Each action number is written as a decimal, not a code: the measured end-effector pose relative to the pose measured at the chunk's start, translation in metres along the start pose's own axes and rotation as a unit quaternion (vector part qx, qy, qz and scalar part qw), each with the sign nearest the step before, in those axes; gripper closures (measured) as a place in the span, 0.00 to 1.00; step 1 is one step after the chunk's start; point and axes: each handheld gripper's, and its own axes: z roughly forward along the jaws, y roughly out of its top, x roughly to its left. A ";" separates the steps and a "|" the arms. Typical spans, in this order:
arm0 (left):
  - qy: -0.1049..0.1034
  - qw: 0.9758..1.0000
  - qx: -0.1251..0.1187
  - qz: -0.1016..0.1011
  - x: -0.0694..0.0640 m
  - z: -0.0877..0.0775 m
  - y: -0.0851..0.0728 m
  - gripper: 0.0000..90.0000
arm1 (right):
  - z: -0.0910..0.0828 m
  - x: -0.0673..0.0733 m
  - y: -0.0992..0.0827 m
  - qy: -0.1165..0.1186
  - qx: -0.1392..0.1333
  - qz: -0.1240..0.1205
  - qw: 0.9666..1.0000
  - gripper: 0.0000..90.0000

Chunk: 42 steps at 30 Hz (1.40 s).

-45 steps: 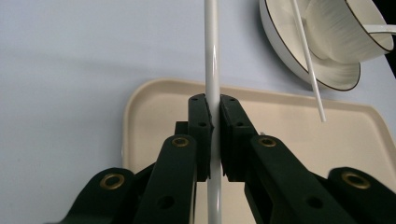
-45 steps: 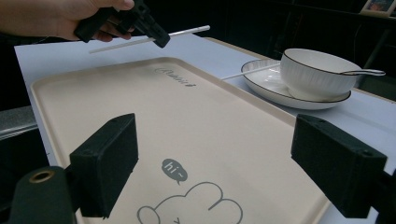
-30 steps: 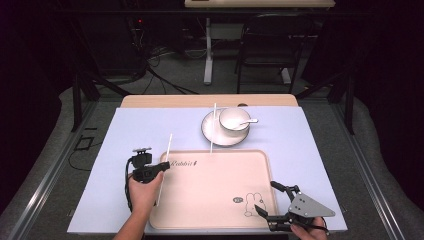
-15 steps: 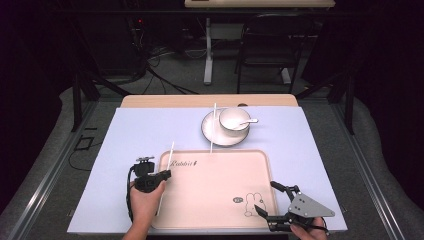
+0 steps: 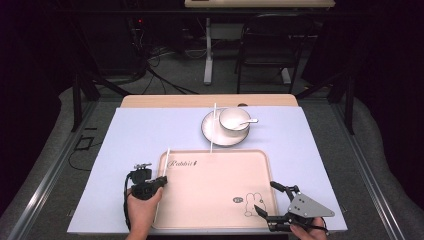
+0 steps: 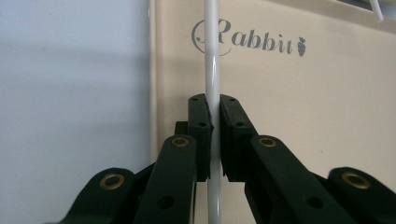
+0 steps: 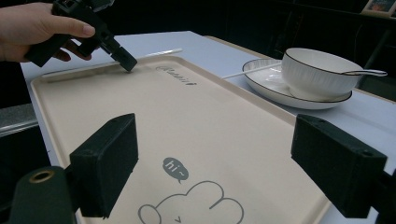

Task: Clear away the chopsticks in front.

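A thin white stick (image 6: 211, 56) runs along the left side of the beige "Rabbit" tray (image 5: 220, 185), just inside its rim. My left gripper (image 6: 213, 105) is shut on this stick (image 5: 167, 157), seen from above at the tray's left edge (image 5: 161, 181). From the right gripper view that left gripper (image 7: 126, 63) points down at the tray's far corner. My right gripper (image 5: 265, 196) stands open at the tray's near right corner, nothing between its pads (image 7: 105, 163). A second white stick (image 5: 213, 127) lies across the plate.
A white bowl (image 5: 234, 120) with a spoon (image 5: 248, 121) sits on a white plate (image 5: 212, 135) behind the tray, on a pale blue mat (image 5: 125, 140). The tray bears a rabbit drawing (image 5: 252, 205) near the right gripper. Dark floor, cables and a chair lie beyond.
My left hand has drawn back toward the near edge of the table with the white stick held in its jaws. The right gripper has stayed where it was.
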 end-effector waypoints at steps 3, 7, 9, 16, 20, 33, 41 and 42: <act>0.003 1.000 0.001 0.001 0.000 0.000 -0.002 0.94 | 0.000 0.000 0.000 0.000 0.000 -0.001 1.000 0.16; 0.013 1.000 -0.001 0.006 -0.002 0.000 -0.003 0.94 | 0.000 0.000 0.000 0.000 0.000 -0.001 1.000 0.16; 0.014 1.000 -0.001 0.006 -0.002 0.000 -0.003 0.94 | 0.000 0.000 0.000 0.000 0.000 0.000 1.000 0.16; 0.019 1.000 -0.004 0.000 -0.003 0.000 -0.003 0.93 | 0.000 0.000 0.000 0.000 0.001 0.001 1.000 0.16; 0.018 1.000 -0.004 0.001 -0.003 0.001 -0.003 0.94 | 0.000 0.000 0.000 0.001 0.001 0.000 1.000 0.16; 0.016 1.000 -0.005 -0.003 -0.001 0.002 0.000 0.94 | 0.000 0.000 0.000 0.001 0.001 0.003 1.000 0.16; 0.013 1.000 -0.011 -0.002 -0.001 0.001 0.001 0.90 | 0.000 0.000 0.000 0.001 0.001 0.001 1.000 0.16; 0.012 1.000 -0.011 -0.001 -0.001 0.000 0.001 0.89 | 0.000 0.000 0.000 0.001 0.001 0.002 1.000 0.16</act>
